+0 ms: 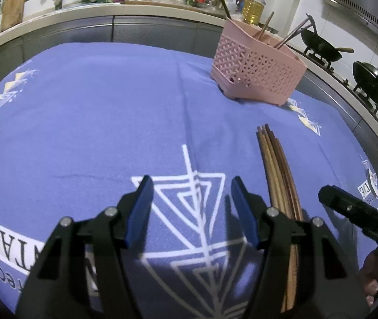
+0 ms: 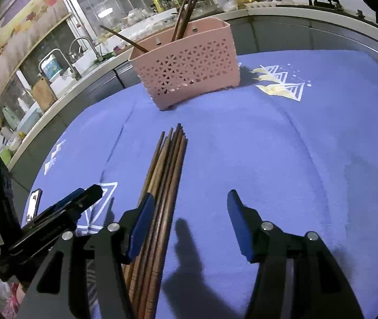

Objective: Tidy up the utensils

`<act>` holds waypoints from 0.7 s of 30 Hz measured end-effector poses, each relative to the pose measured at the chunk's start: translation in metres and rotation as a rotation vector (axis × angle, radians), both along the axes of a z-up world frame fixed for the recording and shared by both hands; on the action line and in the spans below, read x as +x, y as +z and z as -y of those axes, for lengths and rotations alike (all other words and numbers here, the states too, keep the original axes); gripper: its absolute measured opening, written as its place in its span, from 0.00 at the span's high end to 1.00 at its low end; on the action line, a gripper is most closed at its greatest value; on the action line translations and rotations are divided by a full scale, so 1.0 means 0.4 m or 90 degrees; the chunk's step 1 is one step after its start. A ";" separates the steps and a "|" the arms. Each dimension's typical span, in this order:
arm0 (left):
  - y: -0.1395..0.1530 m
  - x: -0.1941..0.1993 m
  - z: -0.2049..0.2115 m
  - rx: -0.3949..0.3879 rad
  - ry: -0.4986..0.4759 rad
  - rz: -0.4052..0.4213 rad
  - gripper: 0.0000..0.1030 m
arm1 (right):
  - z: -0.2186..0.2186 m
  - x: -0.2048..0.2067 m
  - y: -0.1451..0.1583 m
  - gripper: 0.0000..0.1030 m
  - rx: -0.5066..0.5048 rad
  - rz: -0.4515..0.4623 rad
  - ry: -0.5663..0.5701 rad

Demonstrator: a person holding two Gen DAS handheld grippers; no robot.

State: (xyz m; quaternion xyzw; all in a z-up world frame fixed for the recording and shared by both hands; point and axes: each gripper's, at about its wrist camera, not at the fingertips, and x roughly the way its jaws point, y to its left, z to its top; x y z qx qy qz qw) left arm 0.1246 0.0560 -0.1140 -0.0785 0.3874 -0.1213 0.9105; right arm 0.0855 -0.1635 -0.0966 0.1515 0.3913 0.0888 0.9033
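Landmark: pink basket standing on the blue cloth, a few chopsticks upright inside.
Chopsticks bundle: flat on the cloth, near the basket, tips toward it.
Left gripper: jaws wide, holding nothing, beside the bundle.
Right gripper: jaws wide, empty, its left finger over the bundle.

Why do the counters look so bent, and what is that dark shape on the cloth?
Both views: fisheye lenses curve the counter and darken the corners. Right wrist view: the dark shape on the cloth is a shadow, beside the chopsticks.
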 end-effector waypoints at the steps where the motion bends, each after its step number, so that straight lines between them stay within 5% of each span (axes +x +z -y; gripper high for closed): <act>1: 0.000 0.000 0.000 0.000 0.000 0.000 0.43 | 0.001 0.001 -0.001 0.44 -0.002 -0.002 -0.002; 12: 0.000 0.000 0.000 0.000 0.000 0.000 0.43 | 0.000 -0.001 -0.003 0.46 -0.005 -0.001 0.009; 21: 0.003 -0.003 -0.006 -0.011 -0.004 0.000 0.43 | -0.022 0.001 -0.008 0.64 -0.013 -0.016 0.044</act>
